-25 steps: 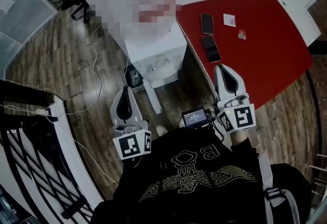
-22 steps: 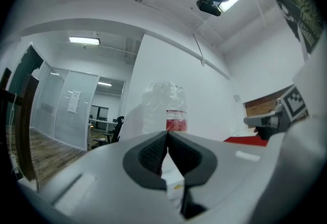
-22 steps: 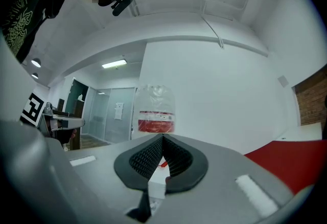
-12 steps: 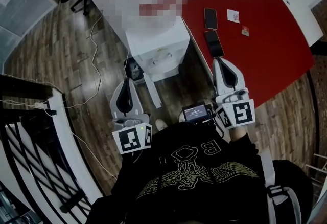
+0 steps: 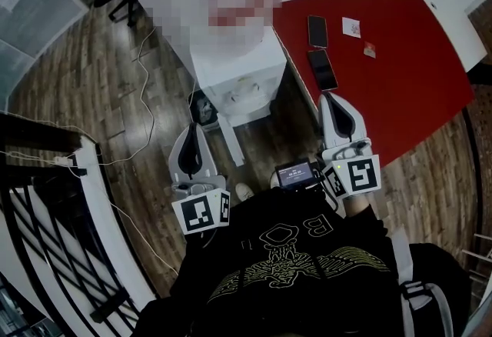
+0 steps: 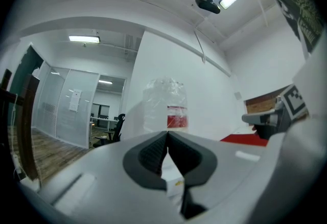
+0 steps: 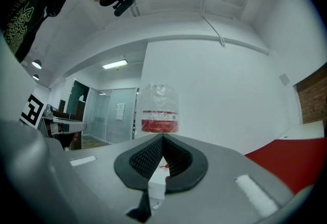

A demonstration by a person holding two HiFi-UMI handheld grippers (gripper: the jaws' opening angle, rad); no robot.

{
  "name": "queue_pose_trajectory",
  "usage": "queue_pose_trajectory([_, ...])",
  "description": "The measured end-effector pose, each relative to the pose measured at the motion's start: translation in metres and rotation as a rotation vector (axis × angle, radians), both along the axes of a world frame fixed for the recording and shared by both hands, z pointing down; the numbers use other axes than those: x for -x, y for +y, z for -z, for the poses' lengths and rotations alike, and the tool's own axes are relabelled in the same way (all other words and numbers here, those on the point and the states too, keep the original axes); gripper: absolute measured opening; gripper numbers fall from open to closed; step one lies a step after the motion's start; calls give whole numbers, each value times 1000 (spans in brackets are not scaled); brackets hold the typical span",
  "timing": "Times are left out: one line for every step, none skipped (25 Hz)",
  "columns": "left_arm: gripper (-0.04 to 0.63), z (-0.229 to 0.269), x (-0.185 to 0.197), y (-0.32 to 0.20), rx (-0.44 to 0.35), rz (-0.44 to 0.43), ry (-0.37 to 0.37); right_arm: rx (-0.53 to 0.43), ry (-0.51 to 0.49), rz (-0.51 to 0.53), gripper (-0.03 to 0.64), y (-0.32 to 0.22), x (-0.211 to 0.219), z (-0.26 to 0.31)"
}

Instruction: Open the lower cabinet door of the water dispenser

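Observation:
The white water dispenser (image 5: 240, 70) stands ahead of me on the wood floor, its top under a mosaic patch. A narrow white panel (image 5: 231, 141) juts from its lower front toward me, edge-on. My left gripper (image 5: 192, 130) hangs shut just left of that panel, nothing between its fingers. My right gripper (image 5: 333, 100) is shut too, empty, to the dispenser's right by the red table. In the left gripper view the shut left gripper (image 6: 167, 134) points at the bottle (image 6: 166, 108) with a red label. The right gripper view shows the right gripper (image 7: 162, 137) closed below the bottle (image 7: 159, 110).
A red table (image 5: 400, 74) on the right carries two phones (image 5: 321, 70) and small cards. A white cable (image 5: 146, 108) trails over the floor at left, past a black railing (image 5: 46, 197). A dark round object (image 5: 203, 108) sits at the dispenser's foot. A small screen (image 5: 295, 174) hangs at my chest.
The head view has shifted slightly. Both grippers stay shut and hold about the same places in front of the dispenser.

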State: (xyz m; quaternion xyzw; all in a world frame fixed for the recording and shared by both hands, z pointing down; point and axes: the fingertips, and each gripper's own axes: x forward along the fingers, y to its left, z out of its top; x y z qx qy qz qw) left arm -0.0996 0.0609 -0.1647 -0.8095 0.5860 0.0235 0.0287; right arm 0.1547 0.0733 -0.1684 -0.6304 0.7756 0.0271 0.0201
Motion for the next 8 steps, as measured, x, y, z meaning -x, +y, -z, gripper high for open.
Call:
queue_pose_trajectory([6, -1, 0, 0, 2, -1, -2, -2, 1, 2, -2, 0, 1, 0])
queue_pose_trajectory([6, -1, -1, 1, 4, -1, -4, -5, 1, 5, -2, 0, 2, 1])
queue_pose_trajectory([6, -2, -1, 1, 6, -2, -5, -7, 0, 7, -2, -1, 3, 1])
queue_pose_trajectory([6, -2, -2, 1, 8, -3, -6, -8, 0, 8, -2, -1, 4, 2])
queue_pose_trajectory([6, -2, -2, 1, 9, -3, -6, -7, 0, 10, -2, -1, 4, 1])
queue_pose_trajectory([6, -2, -3, 1, 10, -4, -5, -4, 0, 11, -2, 0, 5, 1])
queue_pose_trajectory([6, -3, -3, 2, 12, -3, -5, 0, -1, 13, -2, 1, 5, 0])
queue_pose_trajectory([6, -3, -4, 3, 13, -3, -4, 3, -1, 15, -2, 2, 6, -1])
